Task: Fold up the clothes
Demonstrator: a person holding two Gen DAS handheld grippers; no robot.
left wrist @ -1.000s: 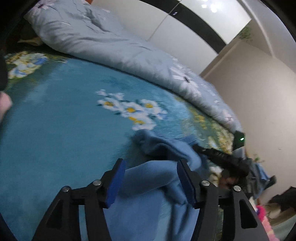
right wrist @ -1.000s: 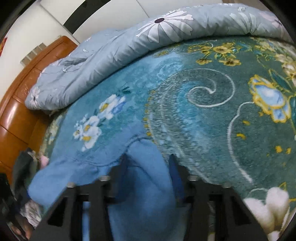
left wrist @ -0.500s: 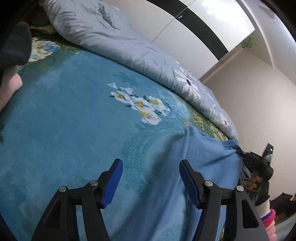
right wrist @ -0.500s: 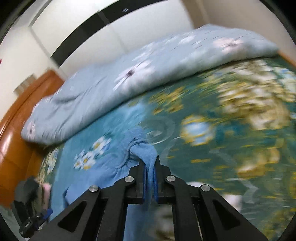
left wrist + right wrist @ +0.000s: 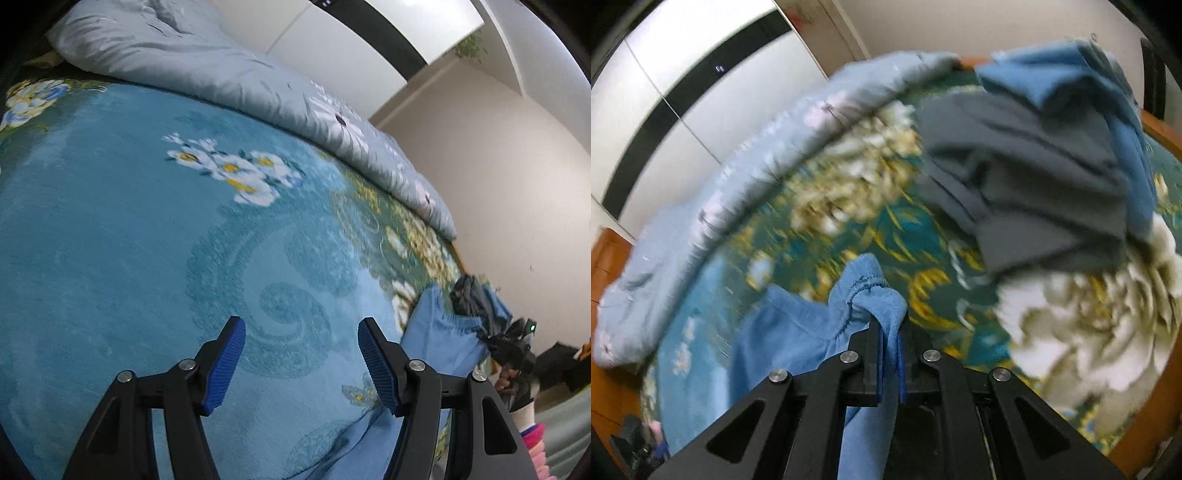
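A: Nearest, in the right wrist view: right gripper (image 5: 889, 354), jaws clamped tight on a bunched, stitched hem of the light blue garment (image 5: 798, 332). Cloth pinched between the pads, spilling over the top and hanging down past the fingers.

B: And the left?

A: Left gripper (image 5: 301, 363), jaws standing wide, nothing between the blue ridged pads (image 5: 226, 365). Only the teal floral bedspread (image 5: 110, 258) beneath. Hovering over bare spread, with a lower edge of the blue cloth visible just past the right-hand finger.

B: Progress on folding?

A: Early, by the look of it. No neat fold anywhere on this piece. Garment stretched in a long loose drape from the clamped hem across the spread, part lifted, part trailing. Probably being pulled out or repositioned before any fold. Squaring, laying flat and folding all left to do.

B: Look of the cloth?

A: Soft, thick knit, plain light blue, gathered seam at the gripped edge, wrinkled and limp.

B: Farther back?

A: A heap of clothes (image 5: 1034, 177), grey and blue, rumpled, not folded, near the bed's far corner. Beyond, a pale grey-blue quilt (image 5: 221, 66) bunched along the bed's far side, then a white wardrobe with a black stripe. Much blur in the right view.
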